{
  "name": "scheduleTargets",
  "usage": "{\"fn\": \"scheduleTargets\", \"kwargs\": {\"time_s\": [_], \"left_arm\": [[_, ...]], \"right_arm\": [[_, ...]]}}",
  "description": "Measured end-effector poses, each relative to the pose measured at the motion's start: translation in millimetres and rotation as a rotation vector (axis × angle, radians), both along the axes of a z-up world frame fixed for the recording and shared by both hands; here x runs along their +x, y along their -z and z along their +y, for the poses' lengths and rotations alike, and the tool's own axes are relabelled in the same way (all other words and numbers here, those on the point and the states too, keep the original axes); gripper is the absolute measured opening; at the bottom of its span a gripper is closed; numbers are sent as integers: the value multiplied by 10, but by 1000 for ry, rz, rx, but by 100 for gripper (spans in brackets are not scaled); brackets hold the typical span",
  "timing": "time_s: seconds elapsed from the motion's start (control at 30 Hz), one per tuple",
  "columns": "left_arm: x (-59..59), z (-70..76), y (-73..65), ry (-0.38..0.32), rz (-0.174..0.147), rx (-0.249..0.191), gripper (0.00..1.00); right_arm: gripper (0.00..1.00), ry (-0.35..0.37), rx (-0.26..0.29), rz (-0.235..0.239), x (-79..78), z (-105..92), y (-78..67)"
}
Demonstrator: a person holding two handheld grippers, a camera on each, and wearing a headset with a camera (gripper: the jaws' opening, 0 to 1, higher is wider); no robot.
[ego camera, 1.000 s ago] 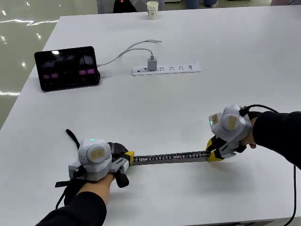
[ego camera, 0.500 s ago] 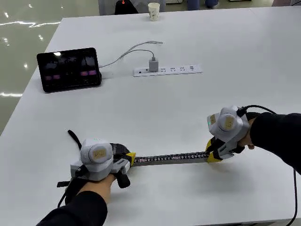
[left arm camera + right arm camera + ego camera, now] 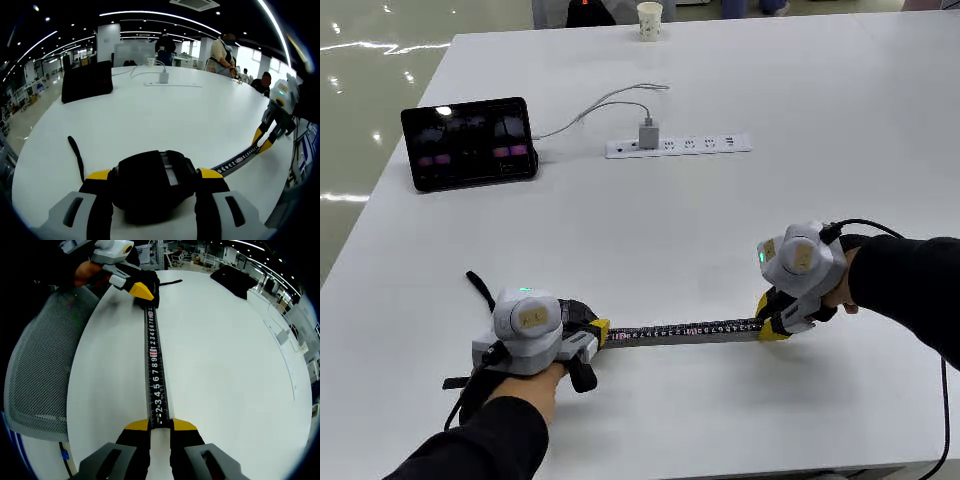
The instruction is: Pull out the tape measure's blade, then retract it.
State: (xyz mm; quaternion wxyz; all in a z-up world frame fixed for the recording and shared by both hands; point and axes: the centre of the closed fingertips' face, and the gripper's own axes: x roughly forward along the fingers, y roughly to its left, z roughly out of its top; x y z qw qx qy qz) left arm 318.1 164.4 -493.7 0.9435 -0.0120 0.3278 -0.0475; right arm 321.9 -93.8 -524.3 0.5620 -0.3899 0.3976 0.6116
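The black tape measure case (image 3: 152, 180) sits on the white table, clamped between the yellow-tipped fingers of my left gripper (image 3: 592, 340). Its dark blade (image 3: 682, 331) with white numbers runs right along the table to my right gripper (image 3: 767, 325), which is shut on the blade's end. In the right gripper view the blade (image 3: 154, 370) stretches from my jaws (image 3: 160, 424) straight to the case (image 3: 150, 287). A black wrist strap (image 3: 76, 156) trails left from the case.
A black tablet (image 3: 470, 142) stands at the back left. A white power strip (image 3: 678, 146) with a plugged charger and cable lies mid-table. A paper cup (image 3: 648, 19) stands at the far edge. A grey mesh chair (image 3: 35, 365) is beside the table's near edge.
The right gripper has shifted slightly left towards the case, so the drawn-out stretch of blade looks a little shorter. The left gripper holds the case in place.
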Motion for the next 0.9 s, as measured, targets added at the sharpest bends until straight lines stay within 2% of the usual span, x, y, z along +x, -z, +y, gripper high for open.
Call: {"fn": "scheduleTargets", "kwargs": {"time_s": [0.3, 0.47, 0.67, 0.9], "left_arm": [[-5, 1, 2, 1, -1, -2, 62], [-8, -5, 5, 4, 14, -1, 62], [-9, -2, 3, 2, 10, -3, 62], [-15, -2, -1, 3, 8, -5, 62]], "right_arm": [[11, -4, -1, -10, -1, 26, -3], [11, -1, -3, -12, 5, 44, -2], [11, 11, 0, -14, 3, 72, -1], [11, -25, -11, -22, -5, 89, 7]]}}
